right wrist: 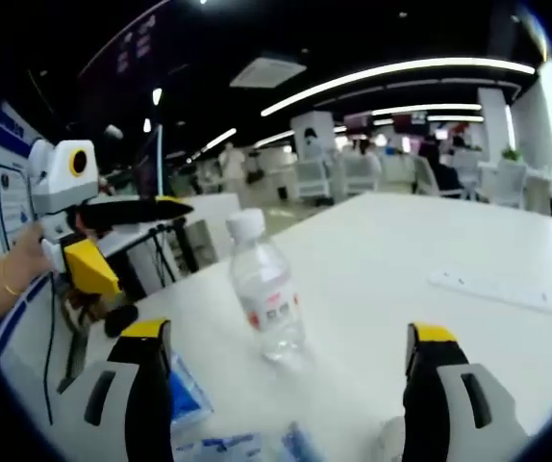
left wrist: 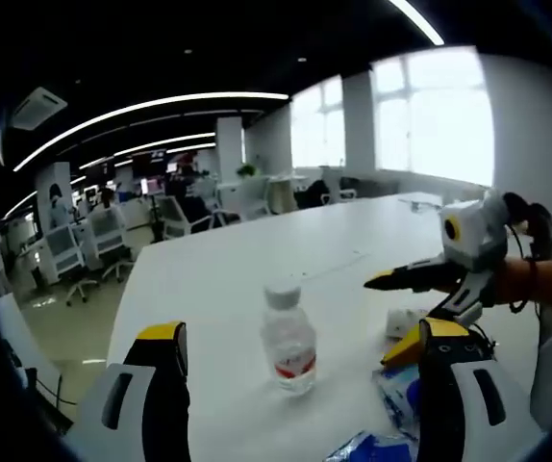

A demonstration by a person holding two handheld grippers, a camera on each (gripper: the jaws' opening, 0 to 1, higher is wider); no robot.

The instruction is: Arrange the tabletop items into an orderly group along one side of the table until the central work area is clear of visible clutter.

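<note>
A clear water bottle point(left wrist: 288, 339) with a white cap and a red label stands upright on the white table point(left wrist: 257, 260). My left gripper point(left wrist: 300, 332) is open, and the bottle stands just ahead of it, between its jaws. The right gripper point(left wrist: 380, 322) comes in from the right, open, beside the bottle and above a small white packet point(left wrist: 403, 322). In the right gripper view the bottle point(right wrist: 266, 298) stands ahead of the open right gripper point(right wrist: 288, 335). The left gripper point(right wrist: 146, 245) hangs open at the left. Blue packets point(left wrist: 396, 393) point(right wrist: 185, 395) lie near the jaws.
A white power strip point(right wrist: 492, 289) lies further out on the table point(right wrist: 420, 241). Office chairs point(left wrist: 98, 236) and desks stand beyond the table's far edge. A person's hand point(right wrist: 7, 279) and forearm point(left wrist: 550, 281) hold the grippers. More blue wrappers point(right wrist: 223, 448) lie at the near edge.
</note>
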